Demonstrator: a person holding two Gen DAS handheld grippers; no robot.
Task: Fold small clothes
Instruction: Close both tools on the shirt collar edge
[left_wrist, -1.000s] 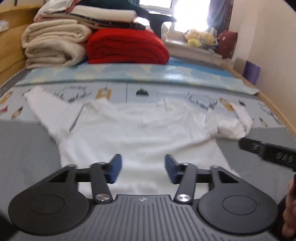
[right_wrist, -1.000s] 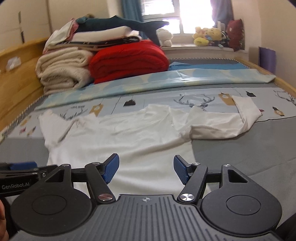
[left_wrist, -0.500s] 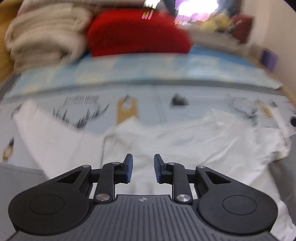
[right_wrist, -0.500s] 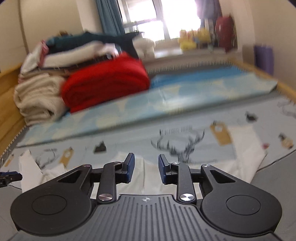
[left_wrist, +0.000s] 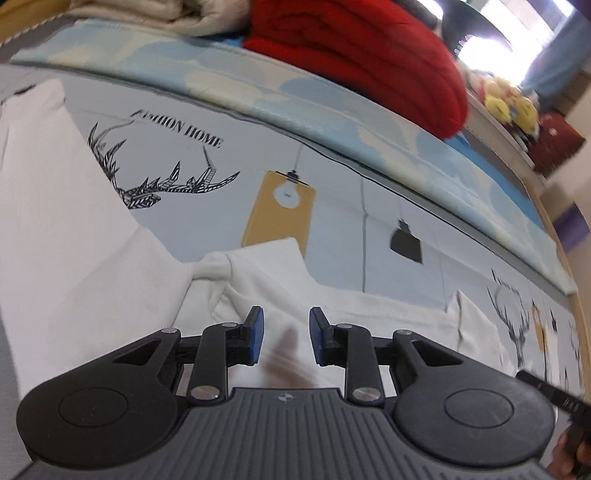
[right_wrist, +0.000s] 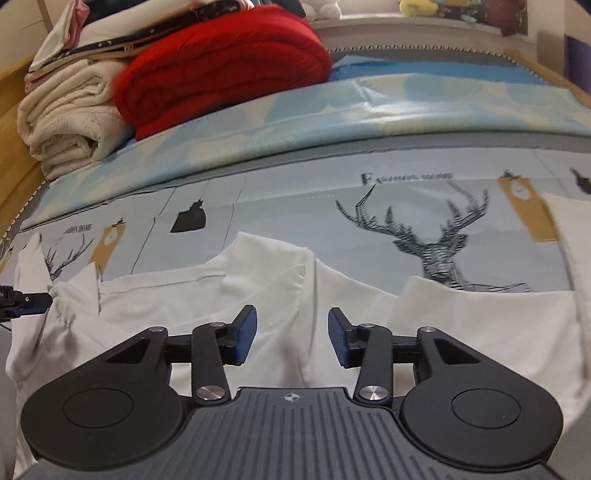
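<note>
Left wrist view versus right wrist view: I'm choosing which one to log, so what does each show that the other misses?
Only the left wrist view shows the garment's left sleeve spread wide and the left gripper, jaws opening over white cloth. Only the right wrist view shows the full deer print, the cream blankets and the right gripper, also opening. Both share the white top and red blanket.

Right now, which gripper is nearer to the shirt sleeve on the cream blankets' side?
Left. The left gripper is right beside that sleeve; the right gripper is farther across the white shirt. Both jaws are opening, gripping nothing.
</note>
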